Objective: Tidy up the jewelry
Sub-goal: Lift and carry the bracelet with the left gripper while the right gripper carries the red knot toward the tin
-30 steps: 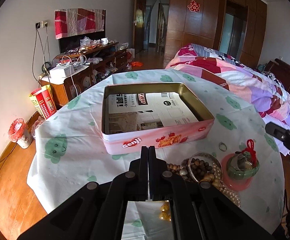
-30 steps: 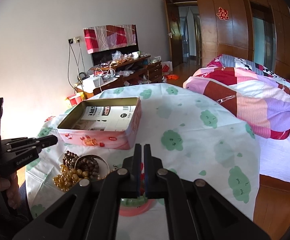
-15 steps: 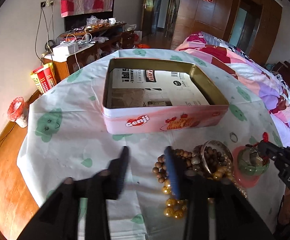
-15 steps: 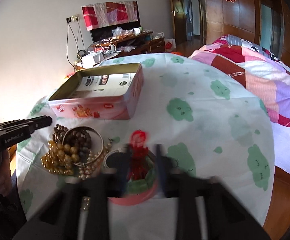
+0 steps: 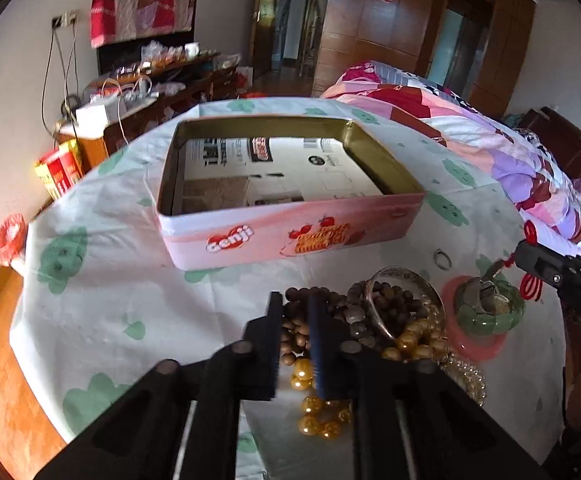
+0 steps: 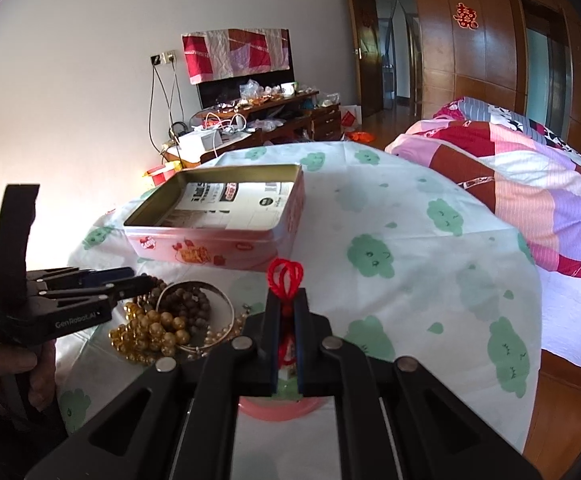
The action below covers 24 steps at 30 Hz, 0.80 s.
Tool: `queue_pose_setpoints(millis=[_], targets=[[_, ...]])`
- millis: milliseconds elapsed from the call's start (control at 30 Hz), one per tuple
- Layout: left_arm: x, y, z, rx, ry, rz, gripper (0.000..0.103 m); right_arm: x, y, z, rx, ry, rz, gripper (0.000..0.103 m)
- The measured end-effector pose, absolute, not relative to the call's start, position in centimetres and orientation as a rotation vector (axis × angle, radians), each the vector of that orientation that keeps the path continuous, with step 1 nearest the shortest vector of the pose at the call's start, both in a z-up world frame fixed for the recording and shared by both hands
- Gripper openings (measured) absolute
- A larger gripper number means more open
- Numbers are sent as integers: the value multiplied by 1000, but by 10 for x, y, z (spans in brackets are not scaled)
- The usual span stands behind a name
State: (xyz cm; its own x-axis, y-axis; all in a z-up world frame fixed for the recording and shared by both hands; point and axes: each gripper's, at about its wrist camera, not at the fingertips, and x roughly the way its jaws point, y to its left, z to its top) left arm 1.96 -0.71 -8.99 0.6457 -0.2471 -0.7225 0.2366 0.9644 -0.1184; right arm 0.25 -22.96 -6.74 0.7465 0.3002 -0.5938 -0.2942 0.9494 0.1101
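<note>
An open pink biscuit tin [image 5: 290, 236] lined with paper sits on the cloth-covered round table; it also shows in the right wrist view [image 6: 218, 240]. In front of it lies a heap of jewelry: brown bead bracelets [image 5: 386, 308], amber beads [image 5: 318, 416], a silver bangle [image 5: 406, 280], a small ring [image 5: 441, 259]. My left gripper [image 5: 294, 312] is narrowly open around brown beads. My right gripper [image 6: 286, 304] is shut on the red knotted cord [image 6: 285, 276] of a green jade piece [image 5: 486, 312] lying on a pink bangle [image 5: 478, 350].
A bed with a striped quilt [image 6: 530, 184] stands right of the table. A cluttered TV cabinet [image 6: 250, 120] is behind. The table edge [image 5: 22, 320] drops to wooden floor at left. A red-topped bin [image 5: 9, 236] stands on the floor.
Both grippers opened, came down to the jewelry heap and narrowed again. The left now straddles the brown beads; the right has closed on the red cord.
</note>
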Motion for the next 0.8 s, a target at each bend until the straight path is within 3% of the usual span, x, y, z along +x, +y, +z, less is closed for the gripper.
queue_pose_setpoints(millis=[800], targets=[[12, 16, -12, -83, 619, -310, 6, -8, -229, -35, 16, 553, 351, 8]])
